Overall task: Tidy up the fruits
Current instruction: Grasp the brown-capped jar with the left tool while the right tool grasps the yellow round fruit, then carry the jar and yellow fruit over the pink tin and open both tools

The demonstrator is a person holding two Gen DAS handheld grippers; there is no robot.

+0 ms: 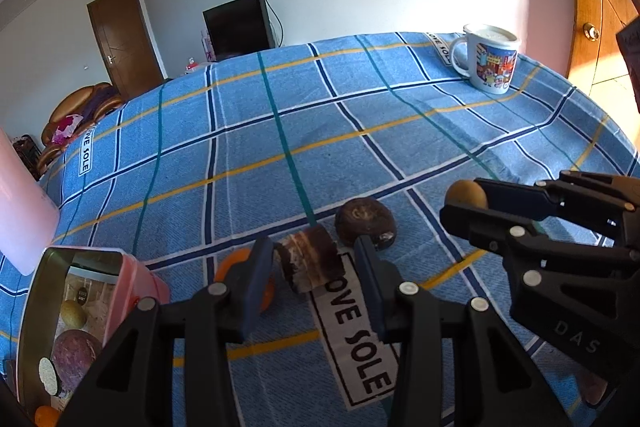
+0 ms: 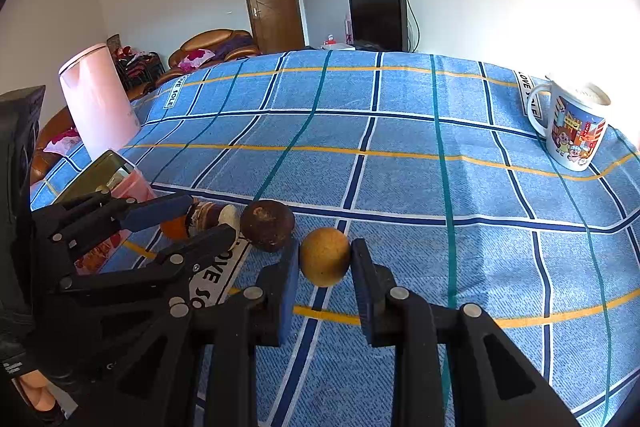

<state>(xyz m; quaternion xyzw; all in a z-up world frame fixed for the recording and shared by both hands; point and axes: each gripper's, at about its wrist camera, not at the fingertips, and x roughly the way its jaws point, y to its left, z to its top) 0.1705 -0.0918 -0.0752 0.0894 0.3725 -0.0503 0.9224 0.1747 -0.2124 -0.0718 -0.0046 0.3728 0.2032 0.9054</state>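
Observation:
My left gripper (image 1: 314, 259) is open around a brown and white cut root piece (image 1: 310, 257) lying on the blue checked cloth; its pads stand on either side of the piece. An orange fruit (image 1: 232, 261) lies behind its left finger. A dark round brown fruit (image 1: 366, 221) lies just beyond. My right gripper (image 2: 325, 259) is closed on a small yellow-brown round fruit (image 2: 325, 255), pads touching both sides. The right gripper also shows in the left wrist view (image 1: 464, 203), with the yellow fruit (image 1: 466, 193) at its tips.
A pink tin box (image 1: 60, 315) with its lid up stands at the left, holding a yellow fruit, a purple fruit and an orange. A tall pink container (image 2: 98, 99) stands behind it. A cartoon mug (image 1: 490, 57) stands at the far right edge of the table.

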